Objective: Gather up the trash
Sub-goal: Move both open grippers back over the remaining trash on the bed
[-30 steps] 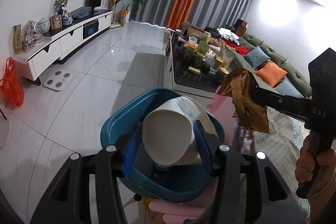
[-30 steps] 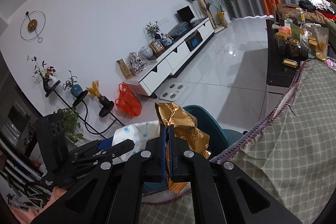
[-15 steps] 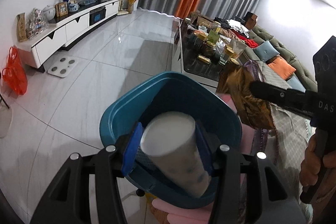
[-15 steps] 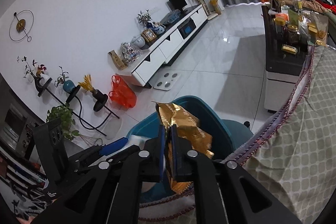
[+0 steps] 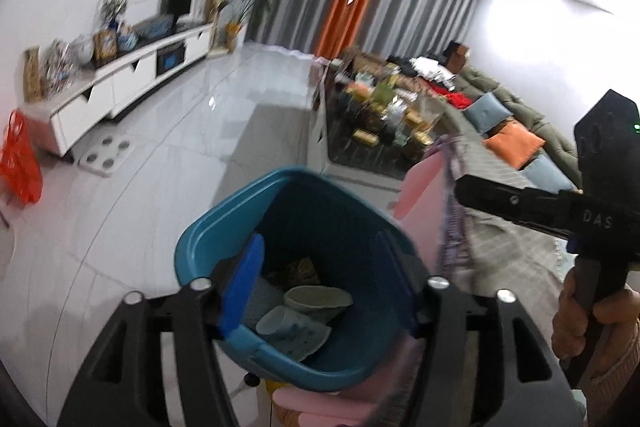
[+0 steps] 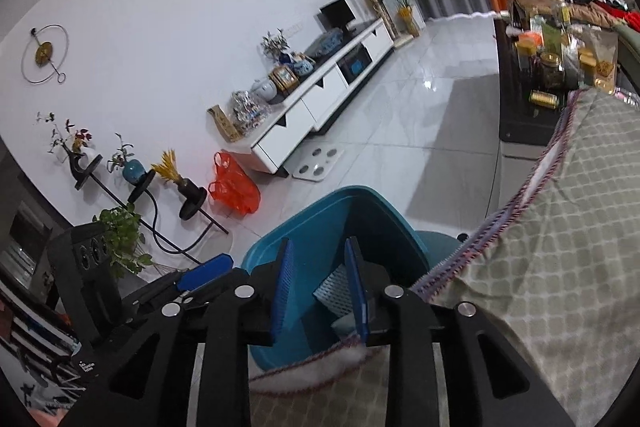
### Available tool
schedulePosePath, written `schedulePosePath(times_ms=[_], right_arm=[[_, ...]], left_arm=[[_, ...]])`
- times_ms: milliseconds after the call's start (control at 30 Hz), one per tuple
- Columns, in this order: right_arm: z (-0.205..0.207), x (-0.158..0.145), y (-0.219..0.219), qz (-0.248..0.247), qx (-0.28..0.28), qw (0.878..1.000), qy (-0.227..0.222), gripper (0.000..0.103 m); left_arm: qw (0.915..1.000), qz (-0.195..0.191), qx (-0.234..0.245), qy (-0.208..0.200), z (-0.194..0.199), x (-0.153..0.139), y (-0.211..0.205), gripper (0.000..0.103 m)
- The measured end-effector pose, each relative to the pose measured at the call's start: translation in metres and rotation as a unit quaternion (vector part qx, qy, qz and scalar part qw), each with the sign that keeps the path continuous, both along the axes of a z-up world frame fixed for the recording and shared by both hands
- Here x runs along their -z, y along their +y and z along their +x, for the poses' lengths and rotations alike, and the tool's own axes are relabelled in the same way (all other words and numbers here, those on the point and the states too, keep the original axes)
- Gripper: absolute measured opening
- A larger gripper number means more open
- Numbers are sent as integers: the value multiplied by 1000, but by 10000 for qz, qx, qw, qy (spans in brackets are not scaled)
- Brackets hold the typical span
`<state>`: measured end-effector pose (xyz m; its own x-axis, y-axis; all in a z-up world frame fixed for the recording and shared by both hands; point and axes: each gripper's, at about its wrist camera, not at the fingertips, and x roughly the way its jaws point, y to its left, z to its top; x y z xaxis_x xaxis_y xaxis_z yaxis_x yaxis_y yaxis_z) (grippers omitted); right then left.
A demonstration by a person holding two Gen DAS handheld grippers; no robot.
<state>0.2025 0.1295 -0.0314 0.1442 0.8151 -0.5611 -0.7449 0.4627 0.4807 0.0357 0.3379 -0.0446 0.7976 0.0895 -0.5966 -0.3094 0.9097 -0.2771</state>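
A teal trash bin (image 5: 224,239) stands on the floor below both grippers; it also shows in the right wrist view (image 6: 320,203). Inside it lie a white paper cup (image 5: 292,331), a crushed pale bowl (image 5: 318,301) and a gold wrapper (image 5: 302,269). My left gripper (image 5: 320,267) is open and empty right over the bin's mouth. My right gripper (image 6: 320,279) is open and empty above the bin's rim; its body shows at the right of the left wrist view (image 5: 520,203).
A sofa arm under a checked grey cover (image 6: 560,247) lies right of the bin. A dark coffee table (image 5: 380,131) crowded with jars stands beyond. A white TV cabinet (image 6: 320,99), a scale (image 6: 316,165) and an orange bag (image 6: 234,193) line the left wall.
My left gripper opened and the white cup fell into the bin. My right gripper opened and the gold wrapper dropped into the bin.
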Motion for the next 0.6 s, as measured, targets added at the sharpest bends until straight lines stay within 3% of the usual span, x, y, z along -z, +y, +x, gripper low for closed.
schedulePosePath(times_ms=[233,367,600], right_arm=[[-35,-33,-55,202,100,9973,-700,41],[-52,-46,-99,284,313,9942,-993,44],[-78,-58,-190,203,1101,9838,-1402,50]], left_arm=[[9961,307,609,-564,-15,-29,-55,77],[9909,258,1121,-703,-15,-33,-92,79],[9704,83,2284,-784,0,-32,-177,79]])
